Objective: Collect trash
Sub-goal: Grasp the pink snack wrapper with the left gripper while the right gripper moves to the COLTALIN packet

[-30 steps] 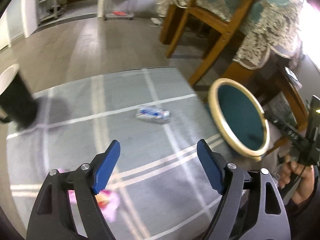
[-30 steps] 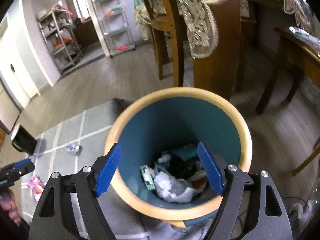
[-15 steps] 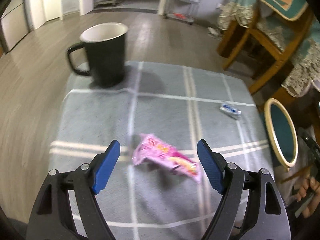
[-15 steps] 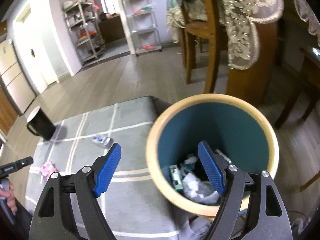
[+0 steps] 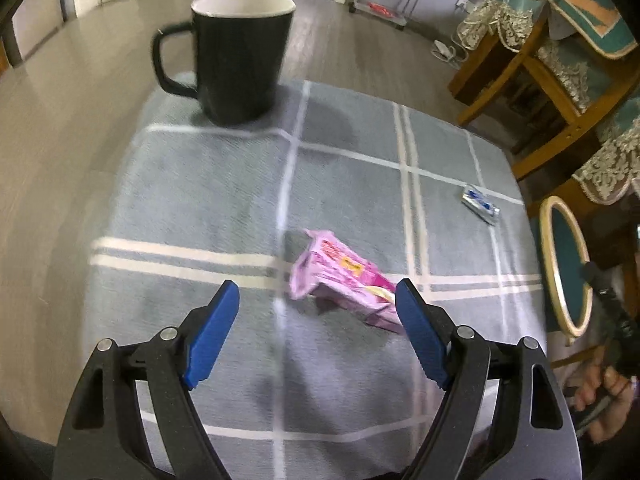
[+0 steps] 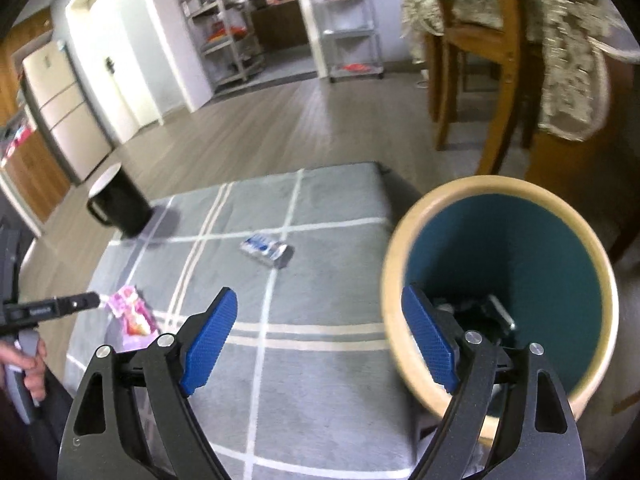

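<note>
No print on either wrapper is legible; the pink wrapper [image 5: 344, 280] shows only orange and yellow patches, and the blue-and-silver wrapper [image 5: 479, 204] shows only blurred white marks. Both lie on the grey checked cloth of the desk [image 5: 200, 184], well apart from each other. The left gripper [image 5: 318, 334] is held wide open with nothing between its fingers; the pink wrapper lies just ahead, near its right finger [image 5: 420, 340]. A second ago this view was centred on the blue-and-silver wrapper; it now faces the pink wrapper and the black mug [image 5: 240, 52]. The right gripper [image 6: 320, 338] is empty, its fingers having just opened further. It has swung from above the teal bin [image 6: 520, 256] toward the desk; the bin stands beside the desk edge.
</note>
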`<control>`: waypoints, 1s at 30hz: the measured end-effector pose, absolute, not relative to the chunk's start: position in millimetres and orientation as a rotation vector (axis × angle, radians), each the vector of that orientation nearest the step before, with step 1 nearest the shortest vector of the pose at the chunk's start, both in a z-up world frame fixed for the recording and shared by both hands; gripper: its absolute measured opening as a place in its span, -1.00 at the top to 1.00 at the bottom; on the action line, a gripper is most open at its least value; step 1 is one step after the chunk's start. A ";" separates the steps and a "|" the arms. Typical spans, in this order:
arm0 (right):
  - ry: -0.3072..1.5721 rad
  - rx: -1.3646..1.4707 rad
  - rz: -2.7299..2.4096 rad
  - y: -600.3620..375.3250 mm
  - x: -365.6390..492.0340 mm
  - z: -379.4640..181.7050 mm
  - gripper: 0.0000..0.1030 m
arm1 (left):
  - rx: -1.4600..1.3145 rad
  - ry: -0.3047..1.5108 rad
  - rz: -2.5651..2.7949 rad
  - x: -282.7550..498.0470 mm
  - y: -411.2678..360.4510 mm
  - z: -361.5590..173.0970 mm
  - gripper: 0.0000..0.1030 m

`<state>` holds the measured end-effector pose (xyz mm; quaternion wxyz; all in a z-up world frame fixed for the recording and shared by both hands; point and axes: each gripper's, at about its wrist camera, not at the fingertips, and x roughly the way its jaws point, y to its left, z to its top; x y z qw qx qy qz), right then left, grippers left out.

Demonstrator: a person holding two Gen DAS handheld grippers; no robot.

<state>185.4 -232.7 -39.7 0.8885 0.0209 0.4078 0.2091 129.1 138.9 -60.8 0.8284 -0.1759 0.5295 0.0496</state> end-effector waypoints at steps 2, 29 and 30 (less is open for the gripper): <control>0.859 0.007 0.461 -219.5 188.4 -42.9 -0.64 | -0.399 1.136 0.069 131.7 135.0 -65.3 -0.53; 0.923 -0.433 0.651 -103.9 266.3 -86.6 -0.64 | -0.255 1.241 0.048 175.3 95.8 -105.6 0.65; 0.926 -0.446 0.660 -99.1 268.6 -89.5 -0.64 | -0.256 1.241 0.042 175.6 96.0 -105.7 0.69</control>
